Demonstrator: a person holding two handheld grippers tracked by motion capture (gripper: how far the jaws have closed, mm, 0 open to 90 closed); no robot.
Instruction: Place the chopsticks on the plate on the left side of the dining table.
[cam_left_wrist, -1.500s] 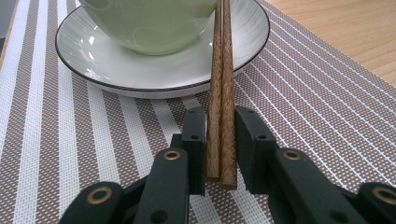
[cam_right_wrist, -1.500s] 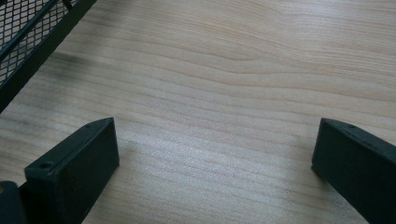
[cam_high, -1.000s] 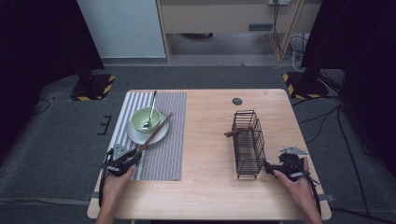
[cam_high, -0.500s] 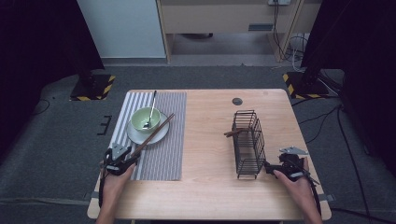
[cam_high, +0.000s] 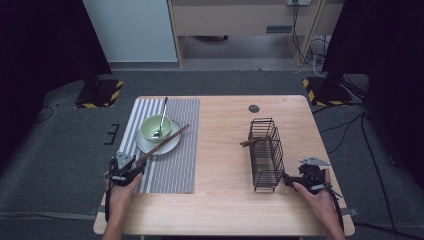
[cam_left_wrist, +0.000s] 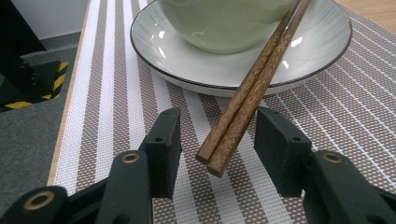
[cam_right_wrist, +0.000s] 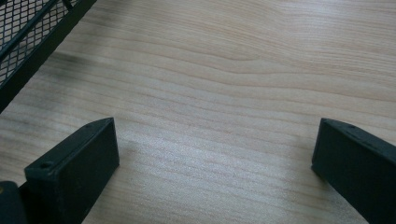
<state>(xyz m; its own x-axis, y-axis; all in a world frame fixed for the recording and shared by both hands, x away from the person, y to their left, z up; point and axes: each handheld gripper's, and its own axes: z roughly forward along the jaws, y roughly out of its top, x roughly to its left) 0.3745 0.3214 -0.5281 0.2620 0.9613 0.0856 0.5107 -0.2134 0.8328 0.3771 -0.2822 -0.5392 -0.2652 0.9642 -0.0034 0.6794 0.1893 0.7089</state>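
Left hand-held gripper (cam_left_wrist: 215, 140) had just been opening, its jaws loose on both sides of the chopsticks (cam_left_wrist: 252, 88) that leaned on the plate (cam_left_wrist: 187, 56) on the striped mat (cam_left_wrist: 116, 98), so one bump could have rolled them off.

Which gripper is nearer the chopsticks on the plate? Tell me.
Left. The left gripper has the chopsticks' near ends between its jaws, which have just been opening, untouched. The right gripper sits across the table by the wire basket.
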